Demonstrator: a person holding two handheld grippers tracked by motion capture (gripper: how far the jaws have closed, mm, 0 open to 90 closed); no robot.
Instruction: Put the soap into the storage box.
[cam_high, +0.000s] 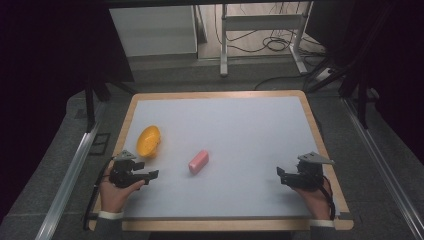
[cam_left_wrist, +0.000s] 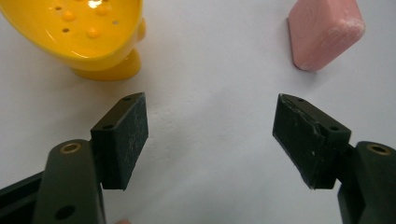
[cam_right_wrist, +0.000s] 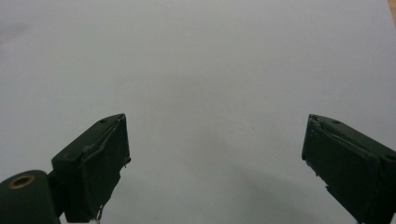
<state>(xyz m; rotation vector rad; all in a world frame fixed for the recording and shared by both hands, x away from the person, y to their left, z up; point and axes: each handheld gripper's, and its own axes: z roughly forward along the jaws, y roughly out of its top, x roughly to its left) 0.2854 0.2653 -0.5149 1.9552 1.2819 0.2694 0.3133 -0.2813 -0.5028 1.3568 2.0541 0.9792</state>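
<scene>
- high view: pink rounded soap bar (cam_high: 198, 161) lies mid-table, right of yellow plastic soap dish (cam_high: 148, 141); left gripper (cam_high: 151, 174) nearest it.
- left gripper view: jaws wide apart, empty; soap looks light, stiff, slippery, so grip its long flat sides.
- right gripper view: right gripper (cam_right_wrist: 215, 163) jaws spread, empty, over bare white table (cam_right_wrist: 210, 70).

You have no readable text, label, brand, number or sign here: the yellow dish (cam_left_wrist: 88, 37), the pink soap (cam_left_wrist: 324, 32), the white table (cam_high: 240, 140) and both sets of black jaws carry no print that can be made out.
</scene>
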